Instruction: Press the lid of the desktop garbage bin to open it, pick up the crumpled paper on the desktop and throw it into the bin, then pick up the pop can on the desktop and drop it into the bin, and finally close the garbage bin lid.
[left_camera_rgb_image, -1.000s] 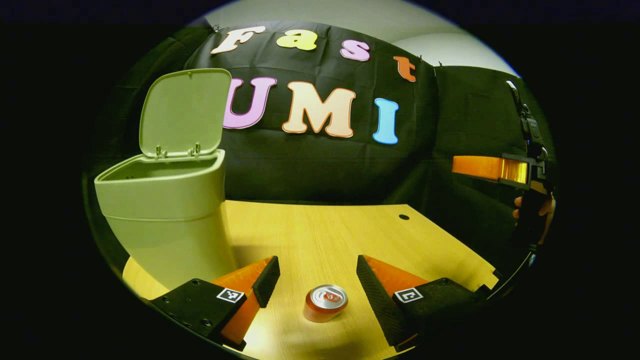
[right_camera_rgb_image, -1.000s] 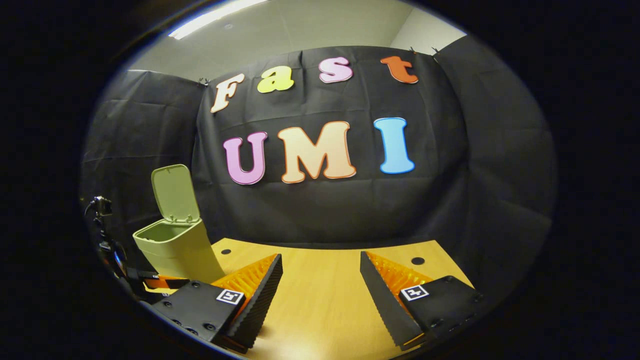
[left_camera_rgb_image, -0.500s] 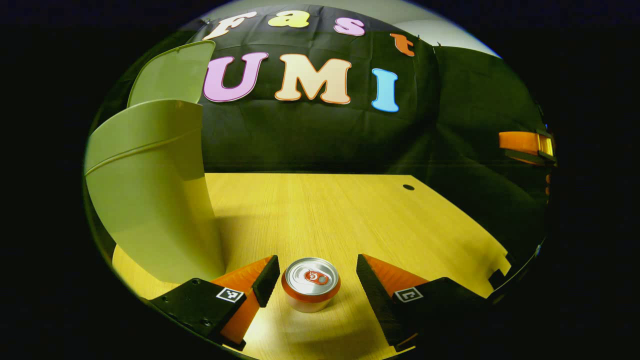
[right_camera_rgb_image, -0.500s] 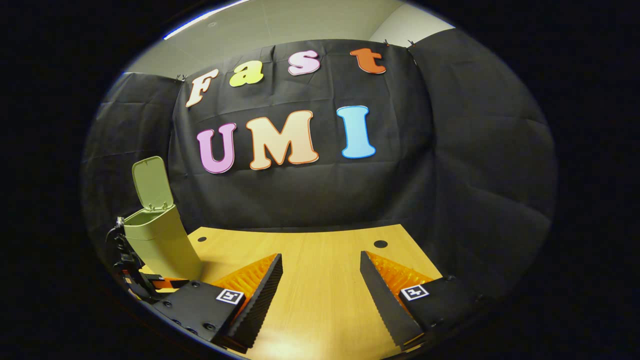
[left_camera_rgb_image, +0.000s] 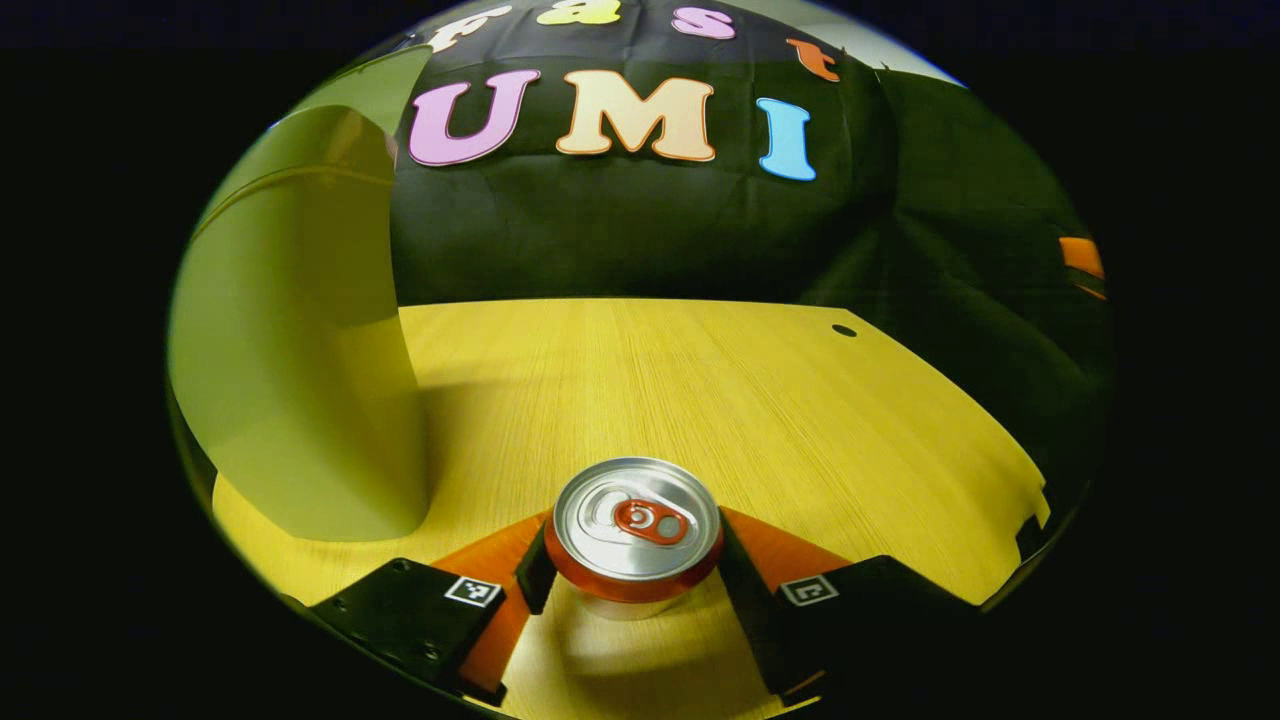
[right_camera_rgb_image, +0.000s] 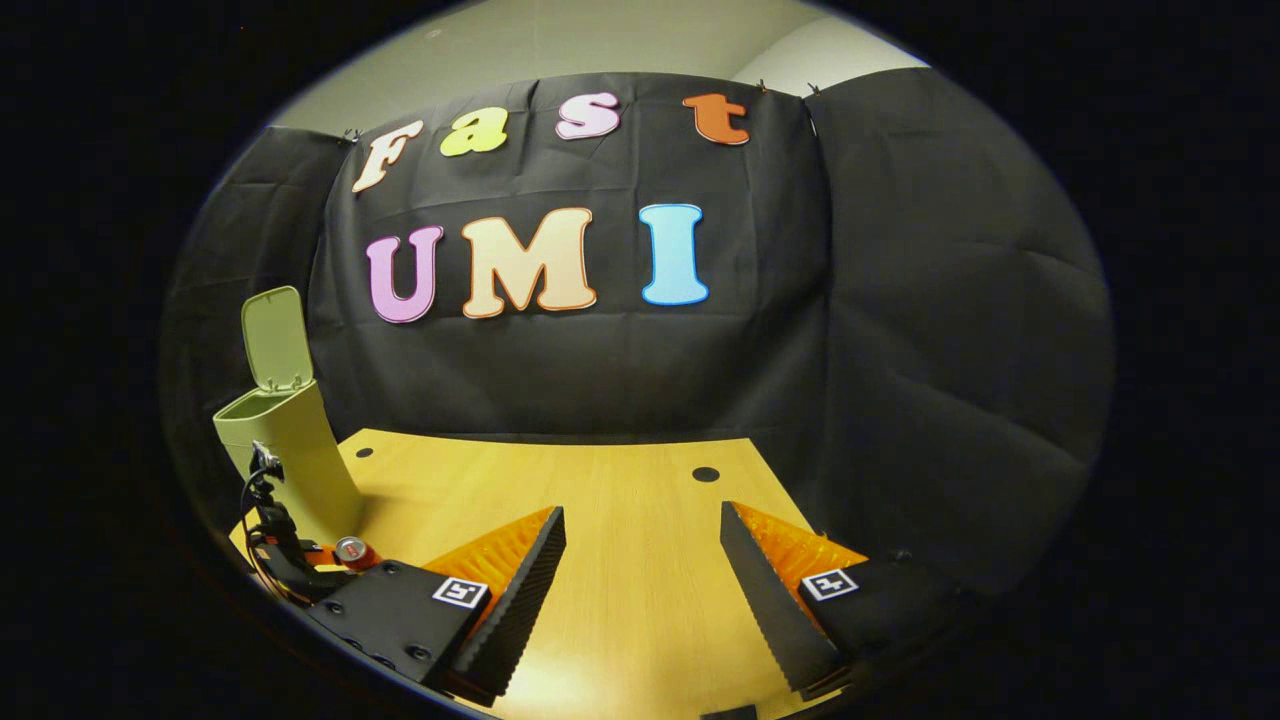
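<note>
Aluminium caught the light nearest my left gripper: the pop can stood upright on the wooden desktop, its silver top and red pull tab facing up, and it sat squarely between the two fingers. Both fingers appeared to lie against its red sides, so I judged the grip closed on the can, though how firmly I could not tell. To do this step well, I reckoned I should squeeze low enough on the body to avoid slipping off the rim, keep the can vertical, and lift straight up before swinging left.

Just beyond and to the left rose the pale green garbage bin, close beside the can, its wall tall enough that I would need a clear rise to get over the edge. From the right gripper view the bin showed its lid standing open, so the drop was unobstructed.

My right gripper hung well apart over bare desktop, its fingers spread wide and holding nothing. I saw no crumpled paper on the desktop.
</note>
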